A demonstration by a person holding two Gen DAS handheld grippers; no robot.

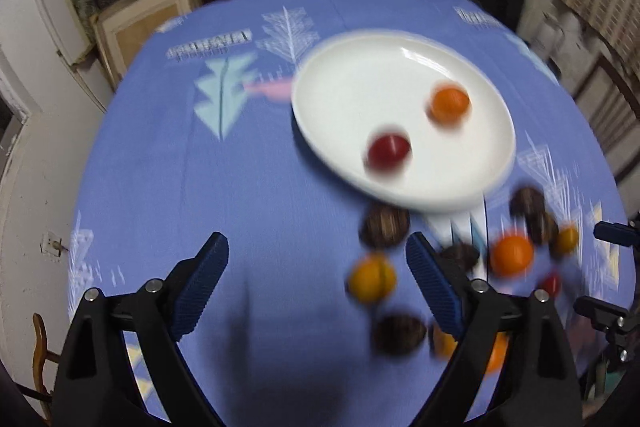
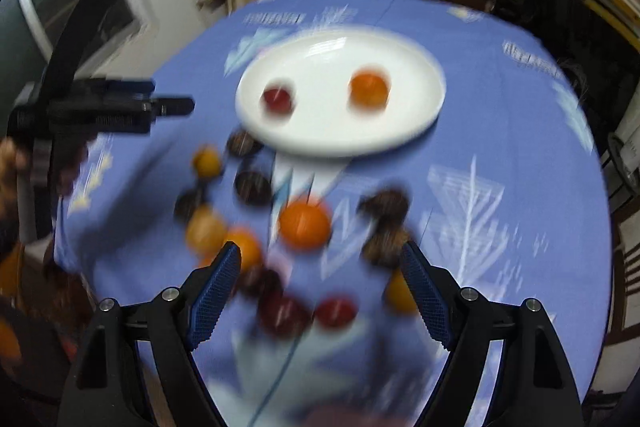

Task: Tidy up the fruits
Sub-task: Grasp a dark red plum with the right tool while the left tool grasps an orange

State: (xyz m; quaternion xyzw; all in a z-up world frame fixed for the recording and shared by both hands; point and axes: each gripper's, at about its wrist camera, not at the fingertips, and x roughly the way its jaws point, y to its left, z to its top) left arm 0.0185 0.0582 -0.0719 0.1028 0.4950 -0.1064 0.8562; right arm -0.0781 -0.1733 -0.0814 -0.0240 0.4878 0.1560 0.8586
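A white plate (image 1: 340, 99) on a table under a blue patterned tablecloth (image 1: 168, 167) holds an orange fruit (image 1: 449, 103) and a dark red fruit (image 1: 389, 151), apart from each other. More orange, yellow, red and dark brown fruits (image 2: 305, 225) lie scattered on the cloth near the table's front edge, blurred. The left gripper (image 1: 318, 259) and right gripper (image 2: 321, 269) both stand with jaws wide apart, gripping nothing.
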